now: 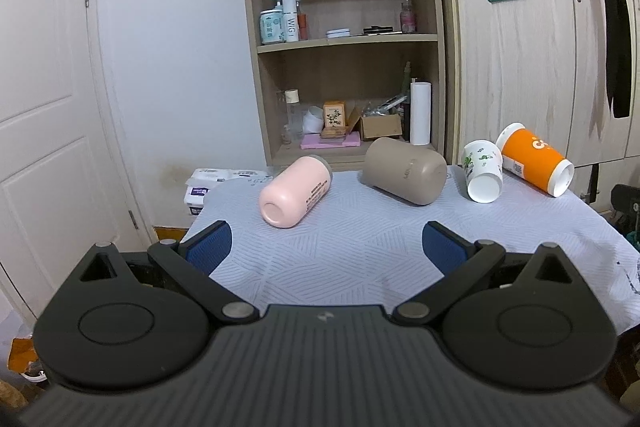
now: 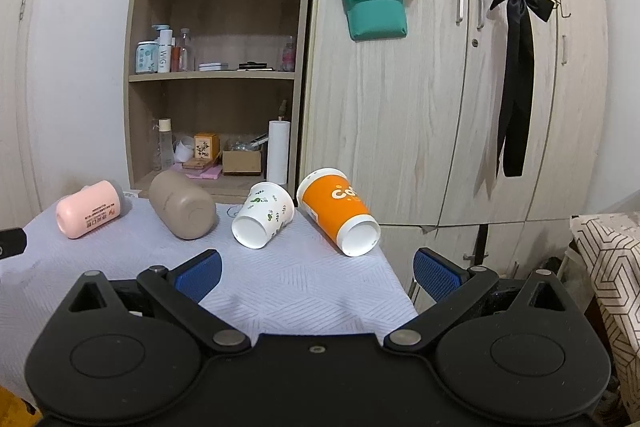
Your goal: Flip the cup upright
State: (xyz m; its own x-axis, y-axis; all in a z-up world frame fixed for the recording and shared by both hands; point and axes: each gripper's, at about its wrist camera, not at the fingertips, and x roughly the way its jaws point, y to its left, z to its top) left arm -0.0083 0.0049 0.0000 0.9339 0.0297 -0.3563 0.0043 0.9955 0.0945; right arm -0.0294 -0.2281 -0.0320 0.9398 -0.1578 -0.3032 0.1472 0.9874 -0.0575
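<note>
Several cups lie on their sides in a row on the cloth-covered table: a pink cup, a taupe cup, a white leaf-print paper cup and an orange paper cup. The right wrist view shows the same row: pink cup, taupe cup, white cup, orange cup. My left gripper is open and empty, short of the pink and taupe cups. My right gripper is open and empty, short of the white and orange cups.
An open wooden shelf with bottles and boxes stands behind the table, beside a wardrobe. A white door is at left. The table's right edge drops off near the orange cup. A patterned surface is at far right.
</note>
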